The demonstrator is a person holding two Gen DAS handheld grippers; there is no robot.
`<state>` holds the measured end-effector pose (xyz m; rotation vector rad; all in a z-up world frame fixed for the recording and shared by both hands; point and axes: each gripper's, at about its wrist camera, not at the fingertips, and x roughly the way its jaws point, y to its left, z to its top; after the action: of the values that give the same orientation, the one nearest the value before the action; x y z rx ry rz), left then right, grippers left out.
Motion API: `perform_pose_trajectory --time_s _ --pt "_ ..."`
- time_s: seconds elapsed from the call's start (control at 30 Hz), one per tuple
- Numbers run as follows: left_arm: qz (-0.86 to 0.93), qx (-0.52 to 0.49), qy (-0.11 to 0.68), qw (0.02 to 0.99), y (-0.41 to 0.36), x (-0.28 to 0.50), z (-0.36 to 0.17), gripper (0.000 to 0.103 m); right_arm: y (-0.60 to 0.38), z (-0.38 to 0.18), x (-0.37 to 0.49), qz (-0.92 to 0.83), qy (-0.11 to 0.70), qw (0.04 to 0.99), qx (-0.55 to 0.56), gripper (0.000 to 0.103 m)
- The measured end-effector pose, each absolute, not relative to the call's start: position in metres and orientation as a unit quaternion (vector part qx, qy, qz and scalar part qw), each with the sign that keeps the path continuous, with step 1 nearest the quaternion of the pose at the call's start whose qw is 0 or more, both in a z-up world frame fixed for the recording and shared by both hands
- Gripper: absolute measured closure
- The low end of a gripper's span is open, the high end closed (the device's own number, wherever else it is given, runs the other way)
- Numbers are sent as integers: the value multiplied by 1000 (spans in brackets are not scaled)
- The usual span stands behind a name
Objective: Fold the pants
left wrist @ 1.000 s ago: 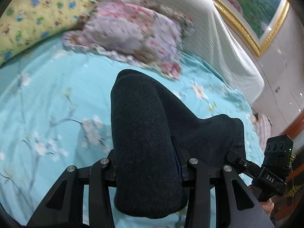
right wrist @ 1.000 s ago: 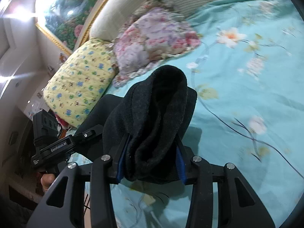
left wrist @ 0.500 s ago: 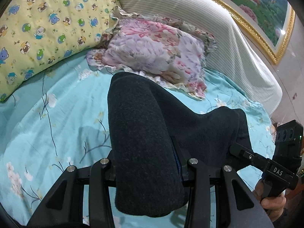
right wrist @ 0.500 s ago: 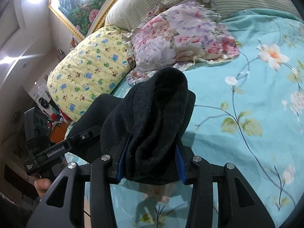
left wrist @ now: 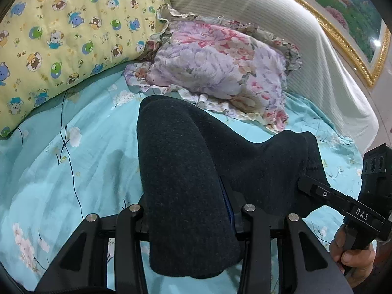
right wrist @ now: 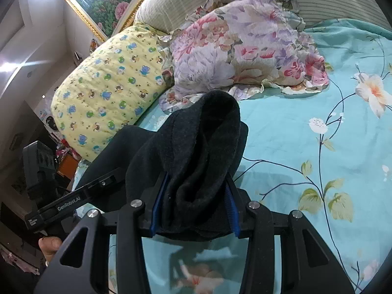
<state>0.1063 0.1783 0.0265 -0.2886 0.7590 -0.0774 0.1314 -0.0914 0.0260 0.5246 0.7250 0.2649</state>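
My left tool (left wrist: 191, 210) is clamped on a thick fold of the dark pants (left wrist: 196, 171), and my right tool (right wrist: 193, 205) is clamped on a bunched wad of the same garment, blue pads pressing the cloth on both sides. The pants hang between the two tools, off the bed (left wrist: 73, 171), with their long axis running from one tool to the other, roughly along the bed's near edge. Neither hand is nearer; each already has its end. Beyond the cloth, towards the head of the bed, lie the floral pillow (left wrist: 220, 66) and the yellow bear-print pillow (left wrist: 61, 36), so I judge the open sheet in front of them is where the garment should go down.

What I can't make out: the fingertips are buried in fabric, the waistband and hems are not distinguishable, and I can't tell how many layers I hold or whether any part trails below the frame.
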Motion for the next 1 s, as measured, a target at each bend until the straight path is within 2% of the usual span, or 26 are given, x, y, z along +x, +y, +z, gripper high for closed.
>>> perform_pose_trajectory --time_s 0.5,0.73,0.83,0.9,0.97,1.0 --pt "-28 -146 375 915 187 125 14 62 -93 10 156 138 360 886 257 58" --pt "-27 -154 390 907 194 128 -4 53 -99 -13 164 127 393 872 264 55" --pt "-26 -157 392 906 197 128 -12 45 -103 -19 162 123 389 874 263 50" --pt "-25 -159 396 904 199 127 -16 42 -104 -23 161 115 388 879 251 39" --pt "-21 -162 396 904 202 124 -19 35 -106 -26 160 110 389 881 247 32" --pt "-19 -161 396 904 203 123 -20 35 -107 -28 159 112 388 880 249 31"
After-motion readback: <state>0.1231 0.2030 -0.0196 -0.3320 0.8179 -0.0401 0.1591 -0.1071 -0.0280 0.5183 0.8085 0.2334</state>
